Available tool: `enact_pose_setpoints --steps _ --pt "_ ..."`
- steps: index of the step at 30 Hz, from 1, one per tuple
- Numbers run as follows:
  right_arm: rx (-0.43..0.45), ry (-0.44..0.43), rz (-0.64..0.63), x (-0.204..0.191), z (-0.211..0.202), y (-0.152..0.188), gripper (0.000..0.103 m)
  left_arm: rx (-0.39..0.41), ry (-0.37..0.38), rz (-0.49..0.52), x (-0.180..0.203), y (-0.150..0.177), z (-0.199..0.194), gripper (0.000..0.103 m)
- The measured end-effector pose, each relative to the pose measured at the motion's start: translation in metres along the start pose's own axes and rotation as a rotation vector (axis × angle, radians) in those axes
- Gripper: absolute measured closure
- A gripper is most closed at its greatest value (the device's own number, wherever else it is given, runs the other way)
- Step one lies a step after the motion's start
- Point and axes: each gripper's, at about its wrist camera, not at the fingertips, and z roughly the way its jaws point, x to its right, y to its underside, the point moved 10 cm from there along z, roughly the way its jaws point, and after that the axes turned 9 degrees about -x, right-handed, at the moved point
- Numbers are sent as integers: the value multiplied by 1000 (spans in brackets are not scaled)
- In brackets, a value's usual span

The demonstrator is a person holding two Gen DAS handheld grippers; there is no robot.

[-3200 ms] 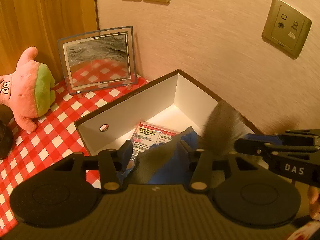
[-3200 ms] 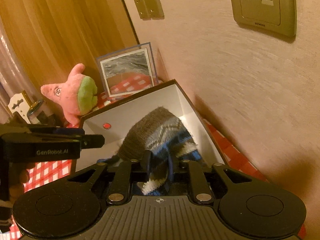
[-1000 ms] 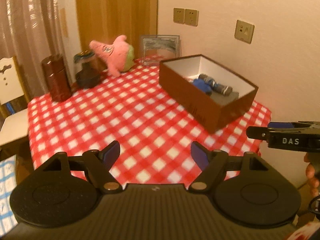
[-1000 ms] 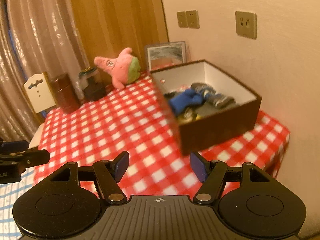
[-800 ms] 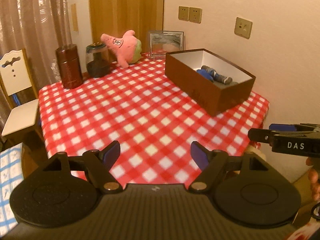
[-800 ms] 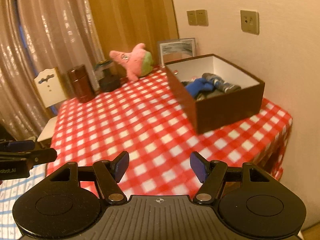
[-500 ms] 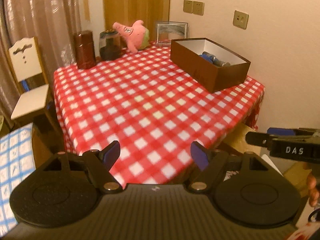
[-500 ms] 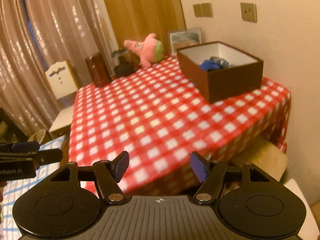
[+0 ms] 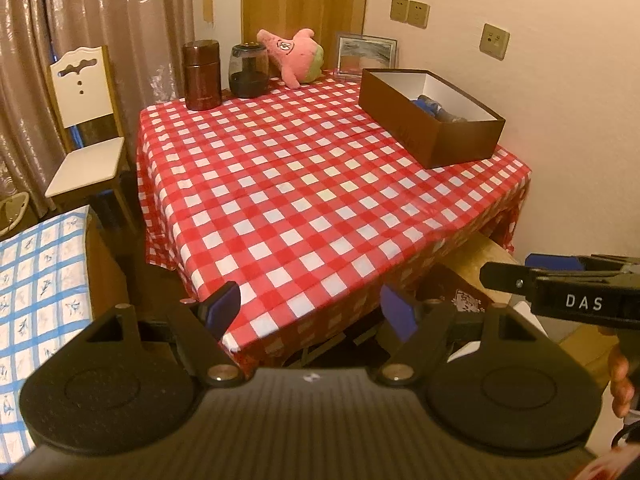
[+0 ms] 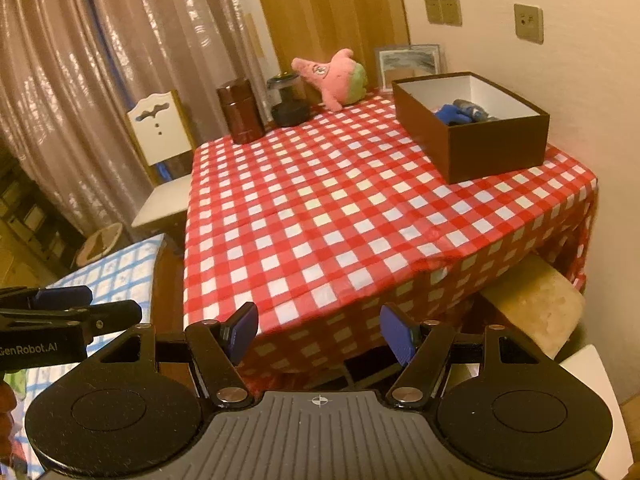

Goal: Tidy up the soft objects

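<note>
A brown box (image 9: 428, 132) with a white inside stands at the table's far right corner; it also shows in the right wrist view (image 10: 472, 148). Blue and grey knitted soft items (image 10: 460, 114) lie inside it (image 9: 434, 109). A pink star plush toy (image 9: 294, 56) lies at the table's back (image 10: 334, 78). My left gripper (image 9: 310, 310) is open and empty, off the table's near corner. My right gripper (image 10: 318, 332) is open and empty, below the table's near edge.
A red checked cloth (image 9: 300, 168) covers the table. A brown canister (image 9: 202, 76) and a dark glass jar (image 9: 248, 70) stand at the back left. A picture frame (image 9: 366, 54) leans on the wall. A white chair (image 9: 86, 128) stands left; a blue checked bed (image 9: 36, 280) is nearer.
Both grippers let go of the knitted items in the box, opened, and pulled far back from the table. The box and plush toy now look small and distant.
</note>
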Motion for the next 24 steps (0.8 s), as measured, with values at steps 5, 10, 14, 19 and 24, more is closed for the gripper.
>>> enact_pose_setpoints --steps 5,10,14,19,24 --pt "-18 -12 -26 5 -14 8 36 -3 -13 -29 12 10 -13 27" --pt "-29 -10 -62 15 -26 21 36 -2 -13 -49 27 23 -20 27" --pt "-49 -12 -71 20 -32 35 36 -5 -14 -59 37 37 -27 27" --pt "-61 -22 -91 19 -42 52 36 -10 -30 -75 43 54 -35 27" --pt "-62 -37 -85 17 -51 63 36 -17 -46 -74 47 67 -43 27"
